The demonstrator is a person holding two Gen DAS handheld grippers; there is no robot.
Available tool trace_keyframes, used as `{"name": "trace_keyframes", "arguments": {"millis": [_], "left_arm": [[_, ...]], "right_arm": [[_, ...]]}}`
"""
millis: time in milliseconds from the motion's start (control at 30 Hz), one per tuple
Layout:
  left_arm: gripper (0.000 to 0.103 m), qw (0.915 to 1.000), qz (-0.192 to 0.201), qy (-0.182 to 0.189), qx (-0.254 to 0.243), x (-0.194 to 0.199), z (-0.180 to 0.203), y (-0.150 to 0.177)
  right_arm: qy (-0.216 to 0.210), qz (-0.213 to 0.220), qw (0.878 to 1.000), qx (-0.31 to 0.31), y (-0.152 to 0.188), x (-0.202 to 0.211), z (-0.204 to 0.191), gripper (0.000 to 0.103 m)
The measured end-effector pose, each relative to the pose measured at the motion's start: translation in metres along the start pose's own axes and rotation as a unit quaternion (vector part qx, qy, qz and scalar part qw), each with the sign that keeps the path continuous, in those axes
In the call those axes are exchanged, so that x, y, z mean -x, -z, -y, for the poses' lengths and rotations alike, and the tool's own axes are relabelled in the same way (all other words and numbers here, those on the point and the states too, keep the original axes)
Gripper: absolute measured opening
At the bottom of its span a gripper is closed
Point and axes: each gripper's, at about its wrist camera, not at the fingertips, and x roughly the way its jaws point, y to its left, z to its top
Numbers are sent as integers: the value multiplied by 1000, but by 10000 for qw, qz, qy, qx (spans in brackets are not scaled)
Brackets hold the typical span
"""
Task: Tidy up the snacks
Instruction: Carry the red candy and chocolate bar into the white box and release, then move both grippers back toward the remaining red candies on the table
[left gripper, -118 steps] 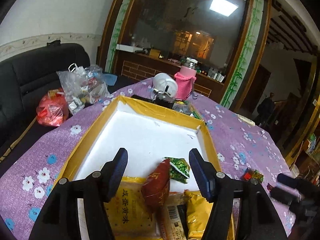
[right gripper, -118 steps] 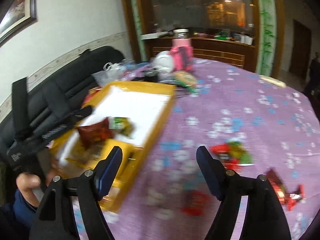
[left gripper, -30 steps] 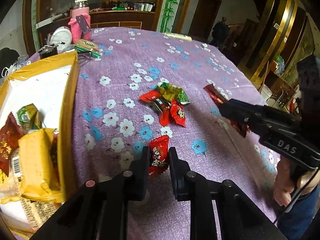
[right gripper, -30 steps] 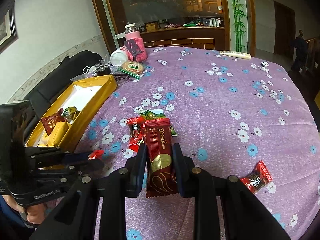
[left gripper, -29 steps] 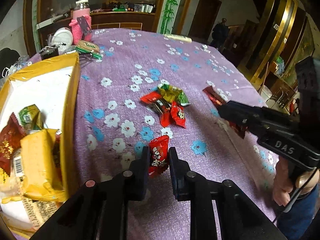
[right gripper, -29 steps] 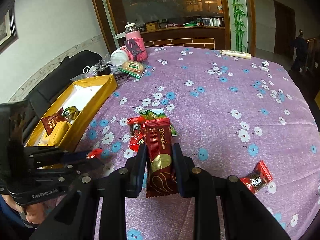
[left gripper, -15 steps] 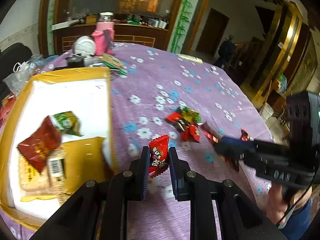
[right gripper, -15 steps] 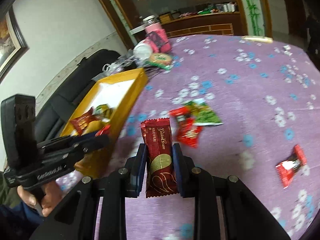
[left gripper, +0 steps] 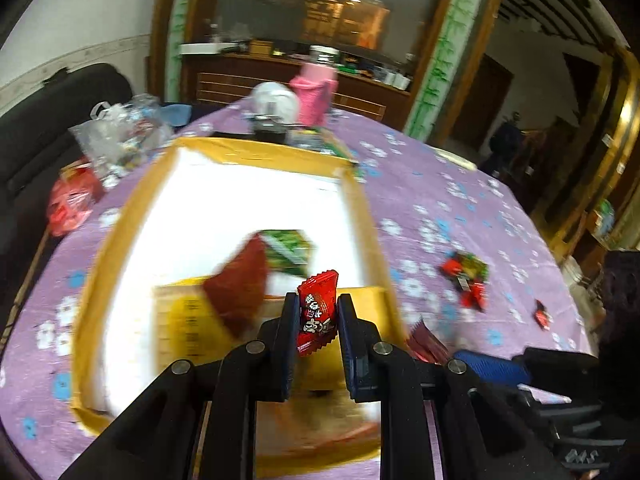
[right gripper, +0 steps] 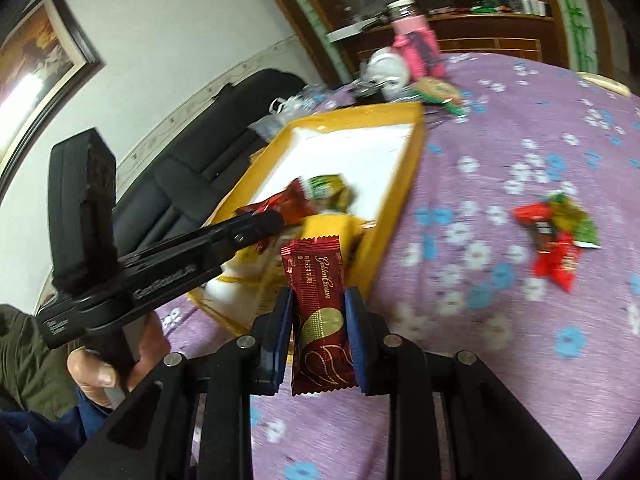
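My left gripper (left gripper: 317, 304) is shut on a small red candy (left gripper: 317, 308) and hangs over the near end of the yellow box (left gripper: 120, 224). Inside the box lie a dark red packet (left gripper: 240, 284), a green packet (left gripper: 290, 248) and yellow packs (left gripper: 184, 320). In the right wrist view my right gripper (right gripper: 318, 300) is shut on a dark red Golden Crown bar (right gripper: 320, 316), held upright just off the near right corner of the yellow box (right gripper: 404, 184). The left gripper (right gripper: 256, 224) reaches in over the box there.
Several loose candies (right gripper: 556, 236) lie on the purple flowered cloth (right gripper: 500, 128) right of the box. A pink bottle (left gripper: 314, 94), a white cup (left gripper: 274, 102) and a clear plastic bag (left gripper: 120, 136) stand behind the box. A black sofa (right gripper: 192, 160) runs along the left.
Both grippers swung left from the loose candies to the yellow box, each still shut on its snack. The box now fills the left wrist view.
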Motion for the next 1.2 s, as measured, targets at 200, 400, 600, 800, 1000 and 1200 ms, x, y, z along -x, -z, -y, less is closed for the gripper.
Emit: {"name": "trace_keyframes", "arguments": {"millis": [200,400,600,800,1000,1200], "left_arm": [[19,9993,-26,-309,224,-10,-29,4],[19,9992,-36,-386,126,-16,-30,9],[30,9991,9,-419,98,-14,-30,9],[64,9979,362,-537,76,2,-25,6],[84,9949,651,-761,-135,11,-9,6],[88,9938,543,-923,-305,7,3,6]], "right_arm": [[64,-87,9998,149,-6,-23,-20,26],[224,-92,9996,146,-4,-39,-24,27],[254,36,9993,261,-3,-30,-26,53],[742,545,9948,436,-6,3,-23,76],[1485,603,9869,171,-10,24,14,82],[1956,561,9791,-56,-7,36,53,82]]}}
